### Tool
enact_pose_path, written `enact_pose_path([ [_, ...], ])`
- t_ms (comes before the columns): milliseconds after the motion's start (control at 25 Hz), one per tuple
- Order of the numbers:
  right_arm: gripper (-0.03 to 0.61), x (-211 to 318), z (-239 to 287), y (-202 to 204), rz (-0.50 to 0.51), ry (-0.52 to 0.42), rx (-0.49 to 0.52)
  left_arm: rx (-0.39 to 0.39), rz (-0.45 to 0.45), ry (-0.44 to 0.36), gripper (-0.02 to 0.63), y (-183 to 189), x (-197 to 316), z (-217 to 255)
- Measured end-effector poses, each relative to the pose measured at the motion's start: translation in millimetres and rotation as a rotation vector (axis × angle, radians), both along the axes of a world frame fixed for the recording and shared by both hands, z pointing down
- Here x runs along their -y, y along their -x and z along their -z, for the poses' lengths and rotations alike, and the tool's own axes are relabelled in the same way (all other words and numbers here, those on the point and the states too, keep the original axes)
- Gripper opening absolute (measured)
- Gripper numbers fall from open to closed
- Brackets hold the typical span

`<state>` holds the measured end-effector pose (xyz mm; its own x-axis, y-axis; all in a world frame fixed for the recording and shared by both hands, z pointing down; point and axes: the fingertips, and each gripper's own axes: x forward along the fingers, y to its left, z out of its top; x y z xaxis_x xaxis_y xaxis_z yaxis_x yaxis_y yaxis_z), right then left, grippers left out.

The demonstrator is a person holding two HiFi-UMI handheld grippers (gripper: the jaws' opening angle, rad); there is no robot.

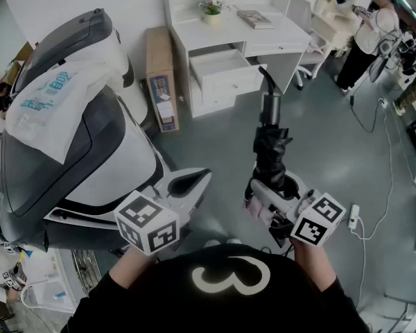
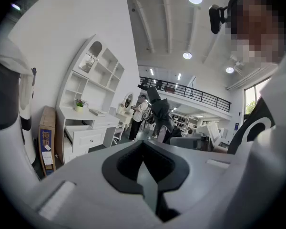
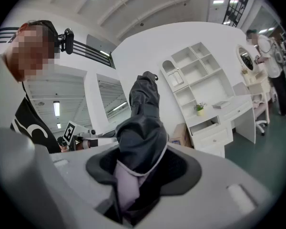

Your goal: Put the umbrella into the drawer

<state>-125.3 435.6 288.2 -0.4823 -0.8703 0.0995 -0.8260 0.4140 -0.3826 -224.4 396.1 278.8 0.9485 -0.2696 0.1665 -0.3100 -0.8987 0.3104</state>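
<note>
A folded black umbrella (image 1: 270, 144) stands out from my right gripper (image 1: 267, 189), which is shut on its lower end; its tip points toward the white desk (image 1: 277, 33). In the right gripper view the umbrella (image 3: 143, 123) fills the space between the jaws of the right gripper (image 3: 133, 185). The desk's upper drawer (image 1: 218, 64) is pulled open, some way ahead of both grippers. My left gripper (image 1: 188, 181) is level, at the left, with its jaws together and nothing in them. The left gripper view also shows the umbrella (image 2: 159, 111) and the open drawer (image 2: 81, 130).
A large white and black machine (image 1: 90, 158) with a plastic bag (image 1: 62, 96) on it fills the left side. A cardboard box (image 1: 159, 75) leans beside the desk. A person (image 1: 364, 40) stands at the back right near an office chair (image 1: 305, 19). Cables (image 1: 374, 151) trail over the floor.
</note>
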Motion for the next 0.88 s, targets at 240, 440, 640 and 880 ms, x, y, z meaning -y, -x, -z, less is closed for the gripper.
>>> enact_pose_path([
  [240, 0.206, 5, -5, 9, -0.011, 0.009, -0.020, -0.005, -0.014, -0.002, 0.008, 9, 8, -3],
  [440, 0.206, 6, -7, 11, -0.028, 0.026, -0.045, -0.011, -0.027, 0.010, 0.008, 13, 15, -9],
  [640, 0.206, 6, -10, 6, -0.032, 0.041, -0.049, -0.016, -0.048, 0.012, 0.008, 5, 20, -9],
  [880, 0.206, 20, -17, -7, -0.039, 0.062, -0.054, -0.010, -0.052, 0.007, 0.006, -6, 37, -9],
])
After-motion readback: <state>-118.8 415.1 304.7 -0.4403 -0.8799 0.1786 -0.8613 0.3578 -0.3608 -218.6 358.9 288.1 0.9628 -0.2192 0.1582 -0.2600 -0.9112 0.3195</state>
